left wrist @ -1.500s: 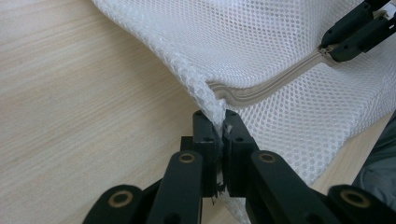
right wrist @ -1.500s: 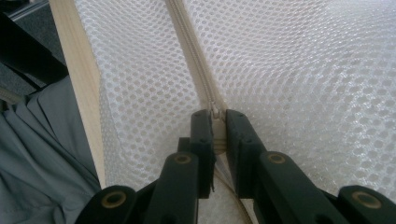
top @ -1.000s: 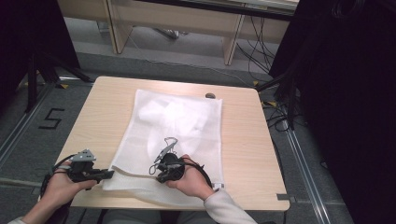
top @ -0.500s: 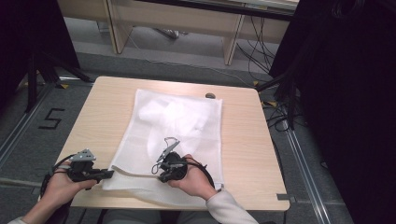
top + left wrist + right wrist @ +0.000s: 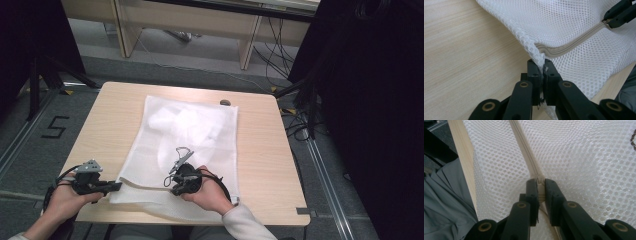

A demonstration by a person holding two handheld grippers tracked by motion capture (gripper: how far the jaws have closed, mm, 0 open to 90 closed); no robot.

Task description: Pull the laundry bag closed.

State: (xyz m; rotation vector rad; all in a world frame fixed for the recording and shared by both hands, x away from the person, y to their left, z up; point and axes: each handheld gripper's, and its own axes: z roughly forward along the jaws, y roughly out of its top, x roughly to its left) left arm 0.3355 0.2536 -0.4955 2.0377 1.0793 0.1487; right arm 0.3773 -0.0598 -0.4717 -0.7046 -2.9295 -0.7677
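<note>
- Two grippers work on one white mesh laundry bag point(image 5: 190, 145), which lies flat in the middle of the bench point(image 5: 260, 165), with its zipper edge at 6 o'clock, near the person.
- The left gripper point(image 5: 540, 75) has its fingers clamped on the corner of the mesh, just where the zipper point(image 5: 571, 42) begins; in the high view this gripper point(image 5: 95, 185) sits at about 8 o'clock of the bag.
- The right gripper point(image 5: 539, 192) has its fingers closed on the zipper slider point(image 5: 539, 180), at about 6 o'clock of the bag; in the high view it point(image 5: 186, 182) rests on the mesh.
- The step in hand seems to be to run the slider along the zipper track point(image 5: 524, 147).
- To do it well, I think the left gripper should keep the corner firm and a little tight, so the track stays straight.
- The right gripper should pull along the line of the track, not upward, otherwise the mesh can bunch and the slider can jam.
- A risk is that loose mesh enters the slider; a slow, even pull is safer.
</note>
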